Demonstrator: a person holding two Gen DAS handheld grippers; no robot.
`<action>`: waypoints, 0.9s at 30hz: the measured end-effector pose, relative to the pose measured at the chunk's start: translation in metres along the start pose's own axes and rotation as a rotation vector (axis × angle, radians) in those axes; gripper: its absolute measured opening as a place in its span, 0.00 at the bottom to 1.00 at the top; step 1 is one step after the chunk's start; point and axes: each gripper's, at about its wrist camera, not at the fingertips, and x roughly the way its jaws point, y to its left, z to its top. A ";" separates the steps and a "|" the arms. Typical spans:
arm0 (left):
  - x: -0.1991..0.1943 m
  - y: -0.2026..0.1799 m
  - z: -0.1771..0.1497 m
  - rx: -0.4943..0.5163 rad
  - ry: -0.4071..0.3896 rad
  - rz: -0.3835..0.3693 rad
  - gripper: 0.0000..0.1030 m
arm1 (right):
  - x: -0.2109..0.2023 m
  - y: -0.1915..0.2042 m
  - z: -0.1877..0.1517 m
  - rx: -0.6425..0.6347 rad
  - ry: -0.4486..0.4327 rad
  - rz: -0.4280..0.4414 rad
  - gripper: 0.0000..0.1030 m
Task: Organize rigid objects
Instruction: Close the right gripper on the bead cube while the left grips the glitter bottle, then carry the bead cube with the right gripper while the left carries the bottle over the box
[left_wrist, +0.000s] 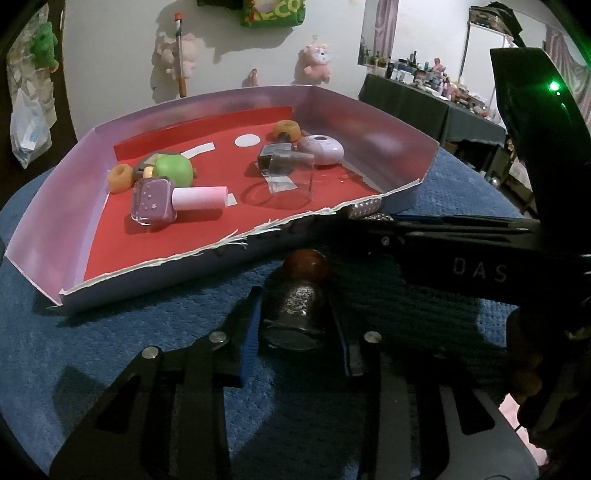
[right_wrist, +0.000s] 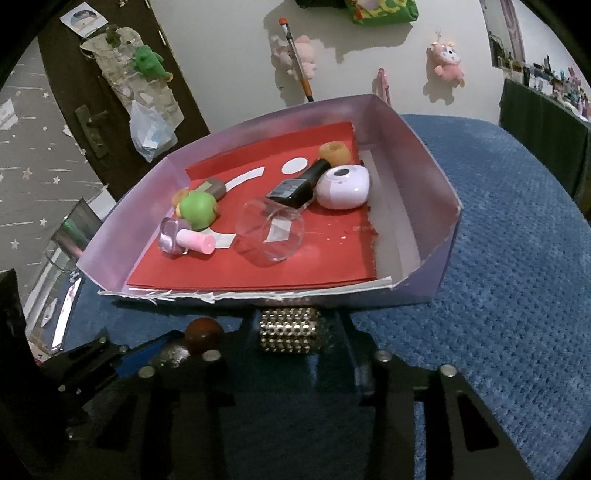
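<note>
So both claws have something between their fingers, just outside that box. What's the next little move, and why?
Probably lift the left gripper with its glitter bottle over the torn front edge into the box: the bottle sits between the fingers on the blue cloth, and the red floor near that edge is bare.

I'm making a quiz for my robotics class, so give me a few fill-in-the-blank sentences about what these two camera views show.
1. The left gripper is around a glitter bottle with a round ____ cap.
2. The right gripper is around a studded ____-coloured cylinder.
3. The clear glass in the box lies on its ____.
4. The box floor is covered with ____ paper.

Missing words: red; gold; side; red
</note>
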 end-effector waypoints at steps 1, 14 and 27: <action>0.000 0.000 0.000 -0.001 0.000 -0.001 0.30 | 0.000 0.000 0.000 0.001 0.003 0.006 0.36; -0.011 0.000 0.000 -0.008 -0.022 0.003 0.30 | -0.021 0.006 -0.001 -0.007 -0.027 0.041 0.34; -0.041 0.001 -0.002 -0.017 -0.084 0.014 0.29 | -0.057 0.026 0.000 -0.041 -0.092 0.075 0.34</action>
